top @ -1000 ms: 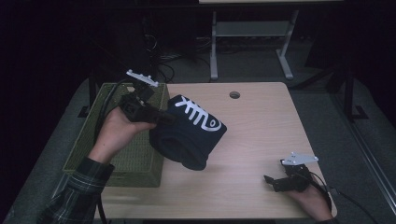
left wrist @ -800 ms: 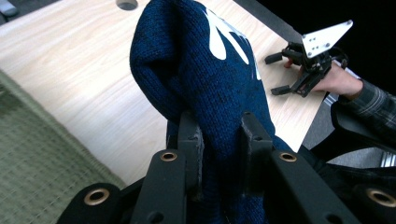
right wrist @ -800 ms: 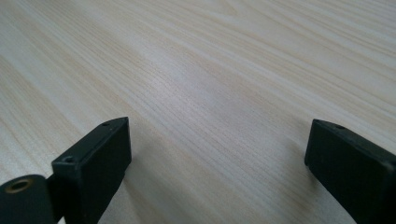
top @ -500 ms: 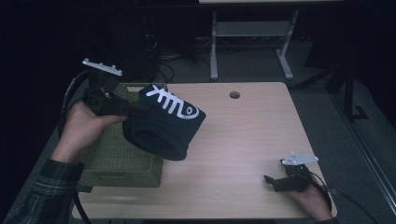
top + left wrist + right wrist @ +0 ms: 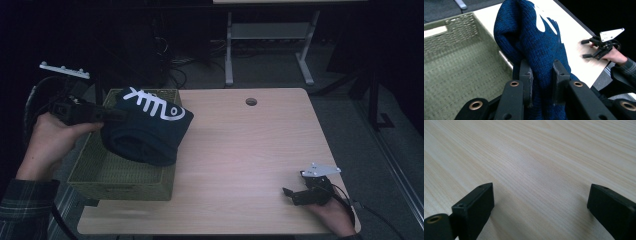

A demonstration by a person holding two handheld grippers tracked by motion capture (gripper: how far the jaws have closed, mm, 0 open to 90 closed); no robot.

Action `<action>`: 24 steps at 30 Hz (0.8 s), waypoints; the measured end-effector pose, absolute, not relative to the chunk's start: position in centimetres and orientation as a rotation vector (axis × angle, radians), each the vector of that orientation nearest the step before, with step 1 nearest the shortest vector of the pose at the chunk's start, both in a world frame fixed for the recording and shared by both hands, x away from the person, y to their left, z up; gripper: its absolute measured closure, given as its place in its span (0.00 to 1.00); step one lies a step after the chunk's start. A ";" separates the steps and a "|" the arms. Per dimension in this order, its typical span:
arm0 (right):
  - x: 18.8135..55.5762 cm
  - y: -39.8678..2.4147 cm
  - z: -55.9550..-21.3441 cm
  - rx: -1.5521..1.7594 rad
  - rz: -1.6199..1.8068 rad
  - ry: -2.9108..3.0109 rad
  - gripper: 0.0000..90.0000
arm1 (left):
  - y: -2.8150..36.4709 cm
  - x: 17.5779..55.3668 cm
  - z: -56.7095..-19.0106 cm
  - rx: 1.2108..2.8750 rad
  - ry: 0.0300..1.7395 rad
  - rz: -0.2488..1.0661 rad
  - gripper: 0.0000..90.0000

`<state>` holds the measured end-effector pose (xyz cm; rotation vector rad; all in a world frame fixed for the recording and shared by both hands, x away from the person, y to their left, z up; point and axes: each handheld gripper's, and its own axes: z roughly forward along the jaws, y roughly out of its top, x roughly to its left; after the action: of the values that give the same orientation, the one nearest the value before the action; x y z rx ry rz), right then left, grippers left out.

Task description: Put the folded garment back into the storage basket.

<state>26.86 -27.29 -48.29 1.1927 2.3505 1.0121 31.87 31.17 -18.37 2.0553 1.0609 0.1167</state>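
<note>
A folded dark blue knit sweater [image 5: 147, 130] with a white fish-bone pattern hangs in the air over the right side of a green woven basket [image 5: 95, 170]. My left gripper [image 5: 117, 116] is shut on its left edge; in the left gripper view the jaws pinch the thick blue knit [image 5: 541, 47] above the basket [image 5: 454, 62]. My right gripper [image 5: 290, 194] rests low on the wooden table [image 5: 250, 150] near its front right corner, open with nothing between its fingers. The right gripper view has both black fingertips [image 5: 477, 202] wide apart over bare wood [image 5: 536, 165].
The basket stands at the table's left edge, partly overhanging it. A small round cable hole [image 5: 251, 101] lies near the table's far edge. Behind the table stand a white metal frame [image 5: 270, 45] and dark cables on the floor.
My left hand has carried the sweater leftward and a little upward, from over the table's left part to above the basket. The right gripper has stayed still.
</note>
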 end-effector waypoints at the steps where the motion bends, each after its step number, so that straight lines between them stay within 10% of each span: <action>1: 26.9 -27.3 -48.3 1.193 1.012 2.350 0.08 | 31.5 31.9 -18.4 2.050 1.067 0.119 0.83; 24: 26.9 -27.3 -48.3 1.196 1.009 2.347 0.08 | 35.6 32.9 -23.9 1.965 1.198 0.081 0.83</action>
<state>26.91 -27.30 -48.29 1.1959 2.3470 1.0093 32.92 35.55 -23.86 1.9649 1.1982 0.0805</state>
